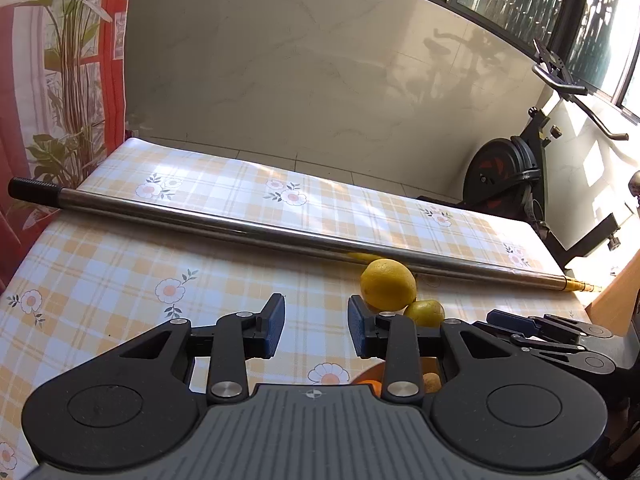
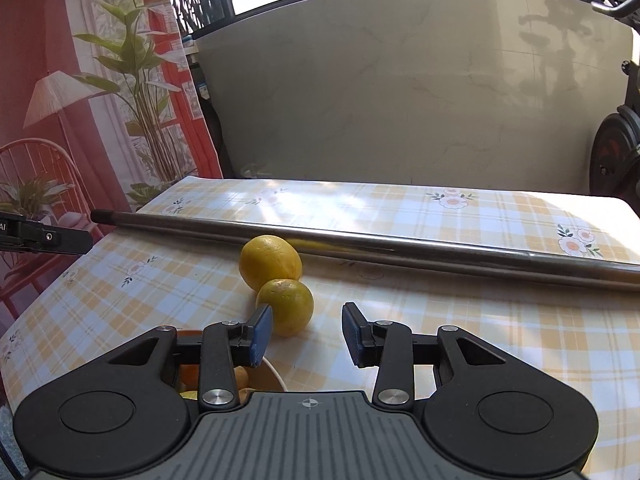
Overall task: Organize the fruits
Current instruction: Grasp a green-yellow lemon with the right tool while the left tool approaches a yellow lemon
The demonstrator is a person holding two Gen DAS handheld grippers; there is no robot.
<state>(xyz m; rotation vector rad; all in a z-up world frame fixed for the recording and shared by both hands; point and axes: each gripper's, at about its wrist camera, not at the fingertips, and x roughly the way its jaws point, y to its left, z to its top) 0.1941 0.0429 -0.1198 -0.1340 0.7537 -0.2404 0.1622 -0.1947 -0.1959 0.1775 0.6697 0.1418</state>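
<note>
A large yellow citrus fruit (image 1: 388, 283) (image 2: 270, 263) lies on the checked tablecloth, touching a smaller yellow-green one (image 1: 425, 313) (image 2: 289, 306) in front of it. My left gripper (image 1: 316, 330) is open and empty, just left of both fruits. My right gripper (image 2: 307, 334) is open and empty, with the smaller fruit just beyond its left finger; it shows in the left wrist view (image 1: 532, 330) at the right. A bowl (image 2: 269, 376) (image 1: 366, 374) holding orange and brownish fruit sits mostly hidden under the grippers.
A long metal pole (image 1: 280, 236) (image 2: 380, 242) lies across the table just behind the fruits. An exercise bike (image 1: 520, 168) stands off the table's right end. A printed curtain (image 2: 80, 100) hangs at the left. The table (image 1: 100, 272) ends at a pale wall.
</note>
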